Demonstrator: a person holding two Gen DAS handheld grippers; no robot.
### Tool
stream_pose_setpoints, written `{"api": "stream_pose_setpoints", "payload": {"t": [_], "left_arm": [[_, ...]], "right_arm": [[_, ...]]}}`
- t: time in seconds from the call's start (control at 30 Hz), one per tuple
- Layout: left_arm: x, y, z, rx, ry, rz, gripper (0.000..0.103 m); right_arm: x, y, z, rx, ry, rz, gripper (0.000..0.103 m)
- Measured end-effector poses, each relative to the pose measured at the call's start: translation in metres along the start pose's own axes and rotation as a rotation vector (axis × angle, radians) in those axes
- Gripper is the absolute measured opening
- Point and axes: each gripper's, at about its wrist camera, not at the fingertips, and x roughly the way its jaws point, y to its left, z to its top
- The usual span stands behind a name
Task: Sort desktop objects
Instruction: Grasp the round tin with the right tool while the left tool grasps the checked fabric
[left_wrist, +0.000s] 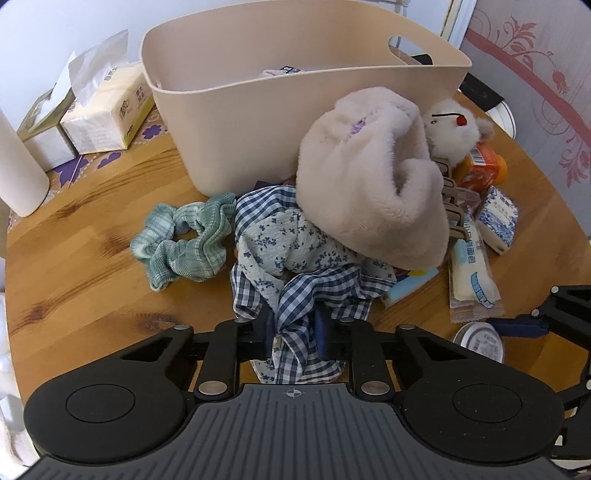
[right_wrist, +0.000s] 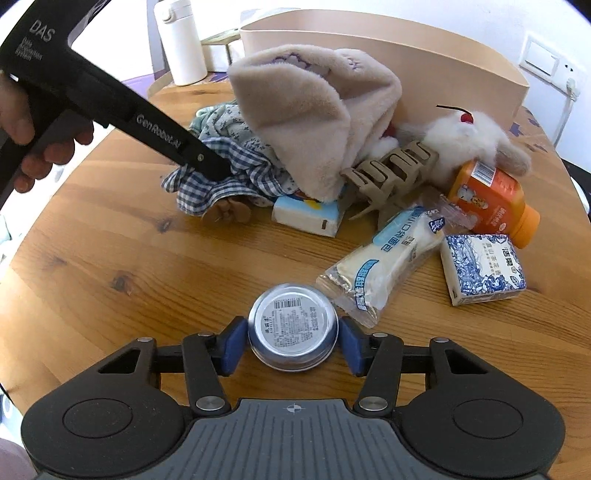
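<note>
My left gripper (left_wrist: 294, 328) is shut on a blue-and-white checked cloth (left_wrist: 295, 291), which is bunched between its blue pads at the near edge of a pile on the wooden table (left_wrist: 92, 258). The right wrist view shows the same gripper (right_wrist: 218, 168) biting into the checked cloth (right_wrist: 258, 173), with a hand on its handle. My right gripper (right_wrist: 293, 345) has its blue pads against both sides of a small round metal tin (right_wrist: 291, 325) that stands on the table. A fluffy beige hat (left_wrist: 369, 177) lies on top of the cloth pile.
A beige plastic basket (left_wrist: 258, 110) stands behind the pile. A green scrunchie (left_wrist: 184, 240) lies to the left. On the right are a white plush toy (right_wrist: 461, 136), a hair claw (right_wrist: 391, 173), an orange bottle (right_wrist: 491, 199), a bread pack (right_wrist: 388, 266) and tissue packs (right_wrist: 480, 269). Tissue boxes (left_wrist: 107, 110) stand at the far left.
</note>
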Motion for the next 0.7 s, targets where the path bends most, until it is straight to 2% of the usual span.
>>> {"api": "stream_pose_setpoints", "payload": {"t": [0.43, 0.7], "left_arm": [[-0.032, 0.009, -0.010, 0.011, -0.038, -0.002, 0.012], [-0.073, 0.011, -0.015, -0.032, -0.117, -0.009, 0.012]], "right_arm": [[-0.037, -0.018, -0.001, 0.000, -0.029, 0.048, 0.051], [-0.055, -0.027, 0.017, 0.003, -0.093, 0.037, 0.051]]}}
